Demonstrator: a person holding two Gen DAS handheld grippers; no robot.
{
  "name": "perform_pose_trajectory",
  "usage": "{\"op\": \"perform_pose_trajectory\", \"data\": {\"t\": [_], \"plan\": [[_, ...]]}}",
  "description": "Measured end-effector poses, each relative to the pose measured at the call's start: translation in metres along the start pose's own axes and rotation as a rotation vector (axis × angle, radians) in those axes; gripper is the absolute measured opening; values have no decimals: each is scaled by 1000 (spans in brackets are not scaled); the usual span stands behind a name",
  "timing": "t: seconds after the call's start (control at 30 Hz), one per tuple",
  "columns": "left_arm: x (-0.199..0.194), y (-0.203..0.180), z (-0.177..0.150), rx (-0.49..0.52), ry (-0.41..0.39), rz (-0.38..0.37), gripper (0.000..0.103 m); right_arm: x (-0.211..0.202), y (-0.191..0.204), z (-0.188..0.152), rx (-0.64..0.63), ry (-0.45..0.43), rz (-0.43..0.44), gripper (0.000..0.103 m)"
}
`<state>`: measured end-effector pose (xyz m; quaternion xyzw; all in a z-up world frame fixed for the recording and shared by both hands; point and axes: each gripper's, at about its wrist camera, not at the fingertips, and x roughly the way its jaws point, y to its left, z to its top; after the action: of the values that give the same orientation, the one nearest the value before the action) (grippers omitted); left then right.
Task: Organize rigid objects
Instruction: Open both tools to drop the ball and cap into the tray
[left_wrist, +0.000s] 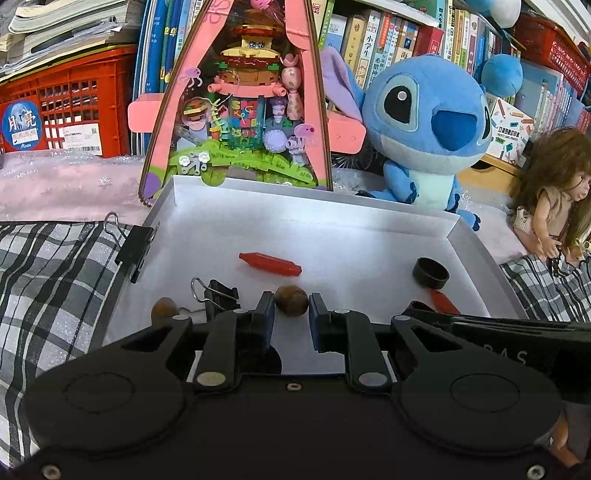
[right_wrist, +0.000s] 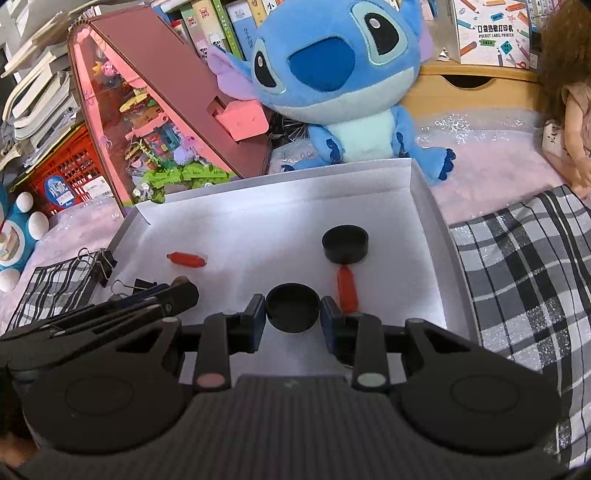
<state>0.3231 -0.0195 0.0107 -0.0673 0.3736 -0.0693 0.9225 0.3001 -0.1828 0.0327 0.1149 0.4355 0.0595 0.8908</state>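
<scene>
Sorting small hard bits into a white cardboard tray (left_wrist: 465, 236) seems to be the job here, and both grippers are working low over its near edge at once.

The left gripper (left_wrist: 291, 306) has a brown nut (left_wrist: 291, 300) sitting right at its fingertips. The jaws are nearly closed with the pads on either side of it, so I'd say it's clenched on the nut, probably just setting it down or lifting it. A second brown nut (left_wrist: 164, 309) sits off to the left, next to a black binder clip (left_wrist: 218, 295), so like things look to be getting grouped.

The right gripper (right_wrist: 293, 314) is clamped on a black round cap (right_wrist: 293, 306), open side up, pads touching its wall on both sides. A matching black cap (right_wrist: 345, 245) lies further in, with a red capsule-shaped piece (right_wrist: 348, 290) between them, almost touching the right jaw. Another red piece (right_wrist: 186, 258) lies well apart, toward the left.

Another binder clip (left_wrist: 135, 245) is clipped on the tray's left wall, maybe to keep the corner folded. The tray sits on a checked cloth (right_wrist: 524, 258), with a blue plush toy (right_wrist: 351, 81) behind.
</scene>
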Motion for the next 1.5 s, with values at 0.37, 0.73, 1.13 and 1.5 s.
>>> {"op": "perform_pose_trajectory", "data": {"t": [0.37,0.73,1.13,1.5], "plan": [[-9,-2,-3,23,-18,24,36,-3,0,-3,2,-31,18,56],[-32,4,0,36,-57,58,51,-15,1,-8,-3,-72,32,63],[-55,8,1,57,-108,110,78,-36,3,-11,-30,-138,10,81],[-69,12,-2,49,-116,113,86,-50,4,-11,-45,-177,-15,94]]}}
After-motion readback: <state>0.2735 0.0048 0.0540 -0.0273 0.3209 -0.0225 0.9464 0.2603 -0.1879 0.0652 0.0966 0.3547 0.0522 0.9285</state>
